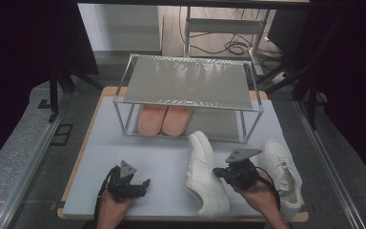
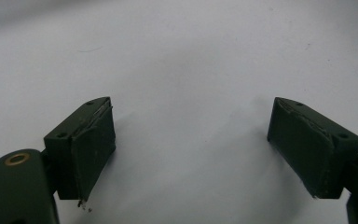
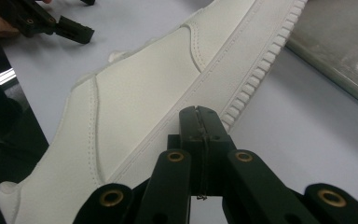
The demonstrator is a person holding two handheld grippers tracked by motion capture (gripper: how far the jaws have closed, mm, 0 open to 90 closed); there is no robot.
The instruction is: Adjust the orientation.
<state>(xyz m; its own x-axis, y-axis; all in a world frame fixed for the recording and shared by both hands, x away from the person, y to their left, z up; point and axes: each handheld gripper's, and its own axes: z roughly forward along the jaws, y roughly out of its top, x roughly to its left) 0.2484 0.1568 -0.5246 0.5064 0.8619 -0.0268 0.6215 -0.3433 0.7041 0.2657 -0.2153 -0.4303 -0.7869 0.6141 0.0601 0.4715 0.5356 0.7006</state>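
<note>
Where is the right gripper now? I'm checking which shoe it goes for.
High view: the right gripper sits at the table's near right, between the two white shoes, its shut tips beside the left shoe.

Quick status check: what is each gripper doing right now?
Left gripper: jaws wide open, nothing between them, over the bare table.
Right gripper: jaws shut together, holding nothing, tips beside the sole of the white sneaker.
</note>
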